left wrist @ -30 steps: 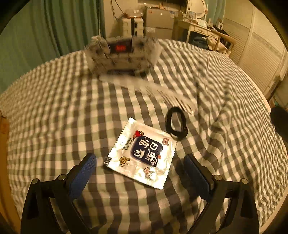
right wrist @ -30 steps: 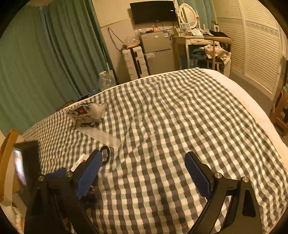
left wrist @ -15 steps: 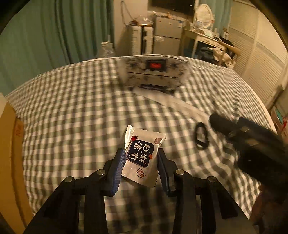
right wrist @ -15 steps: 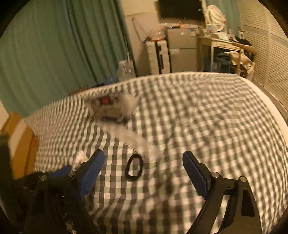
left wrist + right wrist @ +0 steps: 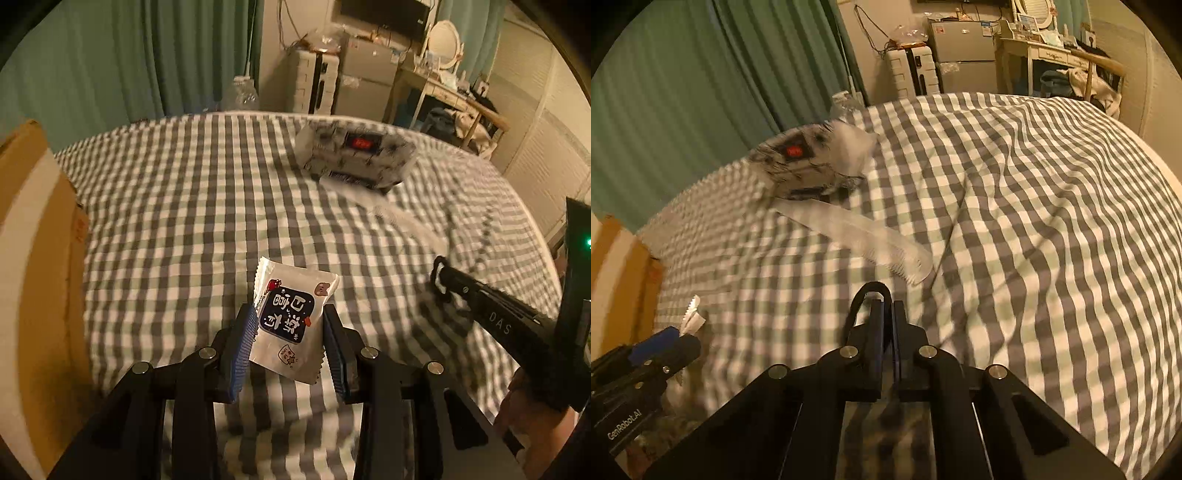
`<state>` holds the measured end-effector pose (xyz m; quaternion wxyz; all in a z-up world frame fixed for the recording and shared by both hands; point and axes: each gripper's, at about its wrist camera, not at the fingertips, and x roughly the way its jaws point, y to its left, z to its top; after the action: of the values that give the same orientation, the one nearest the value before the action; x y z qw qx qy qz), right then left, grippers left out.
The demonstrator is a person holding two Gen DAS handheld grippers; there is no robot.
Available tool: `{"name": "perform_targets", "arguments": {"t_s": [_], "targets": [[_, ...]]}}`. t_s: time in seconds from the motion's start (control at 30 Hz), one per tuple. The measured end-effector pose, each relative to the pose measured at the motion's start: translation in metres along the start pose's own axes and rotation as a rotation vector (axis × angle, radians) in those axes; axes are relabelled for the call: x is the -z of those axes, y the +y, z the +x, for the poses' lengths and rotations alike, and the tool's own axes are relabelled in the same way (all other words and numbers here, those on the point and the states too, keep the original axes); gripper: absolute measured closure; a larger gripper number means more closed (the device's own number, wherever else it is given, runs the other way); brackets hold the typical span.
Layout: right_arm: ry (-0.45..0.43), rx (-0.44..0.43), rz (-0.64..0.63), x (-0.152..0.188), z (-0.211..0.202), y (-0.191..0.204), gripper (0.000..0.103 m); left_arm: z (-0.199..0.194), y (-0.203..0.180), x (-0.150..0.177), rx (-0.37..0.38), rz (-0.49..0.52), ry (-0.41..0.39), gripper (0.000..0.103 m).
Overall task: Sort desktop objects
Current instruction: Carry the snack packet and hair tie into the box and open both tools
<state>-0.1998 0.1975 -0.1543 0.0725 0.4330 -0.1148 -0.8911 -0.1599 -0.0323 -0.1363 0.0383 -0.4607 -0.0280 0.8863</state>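
Observation:
My left gripper is shut on a white snack packet with a dark blue label and holds it above the checked bedspread. The packet's edge also shows in the right wrist view, with the left gripper below it. My right gripper is shut on a black hair tie, whose loop sticks out past the fingertips; it also shows in the left wrist view. A clear comb lies just beyond the hair tie. A patterned fabric storage box stands further back.
A checked bedspread covers the whole surface. A cardboard box stands at the left edge. Behind the bed are green curtains, a white drawer unit and a desk with a chair.
My left gripper closed on the snack packet and lifted it. My right gripper moved to the hair tie and shut on it.

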Motion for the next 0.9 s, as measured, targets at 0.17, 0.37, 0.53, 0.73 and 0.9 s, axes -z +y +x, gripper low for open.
{"name": "perform_targets", "arguments": {"t_s": [0.17, 0.37, 0.53, 0.73, 0.9], "targets": [[-0.035, -0.023, -0.052, 0.011, -0.041, 0.016, 0.099, -0.038, 0.005, 0.002, 0.01, 0.001, -0.048, 0.066], [-0.08, -0.09, -0.109, 0.026, -0.095, 0.062, 0.099, -0.089, 0.025, 0.003, 0.014, -0.024, -0.118, 0.066], [-0.139, -0.172, -0.198, 0.033, -0.142, 0.124, 0.099, -0.144, 0.067, -0.006, -0.005, -0.09, -0.206, 0.066], [-0.18, -0.342, -0.333, 0.027, -0.178, 0.227, 0.099, -0.202, 0.136, -0.015, -0.063, -0.161, -0.293, 0.066], [-0.118, -0.415, -0.479, 0.039, -0.162, 0.311, 0.099, -0.221, 0.204, -0.01, -0.102, -0.226, -0.282, 0.066]]}}
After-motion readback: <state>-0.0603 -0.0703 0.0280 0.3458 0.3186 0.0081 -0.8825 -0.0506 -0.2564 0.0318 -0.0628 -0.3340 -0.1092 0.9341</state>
